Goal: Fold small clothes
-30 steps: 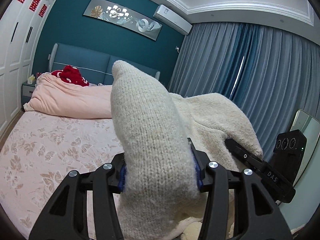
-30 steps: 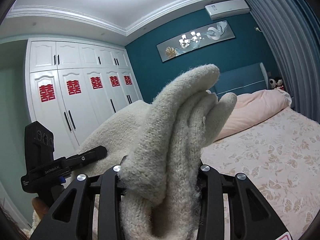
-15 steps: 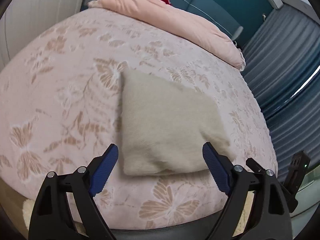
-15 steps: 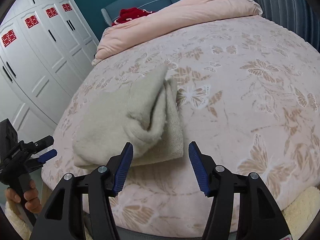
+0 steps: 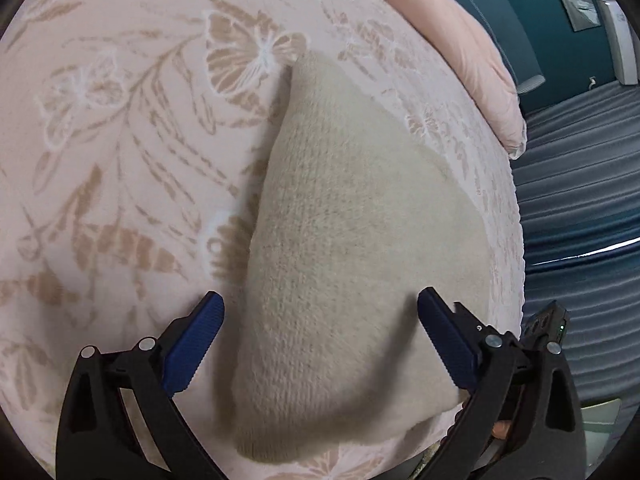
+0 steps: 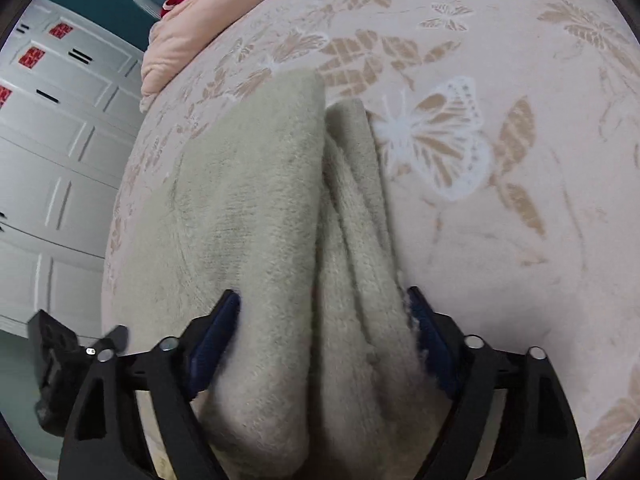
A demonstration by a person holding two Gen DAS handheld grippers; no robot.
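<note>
1. On the near edge of the bed (image 5: 120,160), a folded cream knit garment (image 5: 352,240) lies flat on the pink bedspread, which is printed with tan leaves and white-outlined butterflies.
2. Its wool looks fuzzy and ribbed; from the left wrist view it reads as a smooth, rounded slab narrowing to a blunt corner at the far end.
3. From the right wrist view the garment (image 6: 256,220) shows its layered side: one broad top panel and, to the right, several stacked folds with soft rolled edges.
4. Both claws are hard black plastic with ridged blue pads.
5. Spread wide over the near end of the knit, the left gripper (image 5: 320,312) holds nothing, one pad off the cloth's left edge, the other above its right part.
6. Likewise parted, the right gripper (image 6: 324,308) straddles the folded stack; its right pad sits against the fuzzy edge, but whether it touches I cannot tell.
7. A rumpled pink duvet (image 5: 472,52) lies at the far end of the bed, with grey-blue curtains (image 5: 580,200) on the right.
8. White wardrobe doors (image 6: 60,140) with red emblems stand on the left.
9. A second ago both claws were clamped on the knit and held it aloft; half a second ago they hung open further back, and now they are closer over it.
</note>
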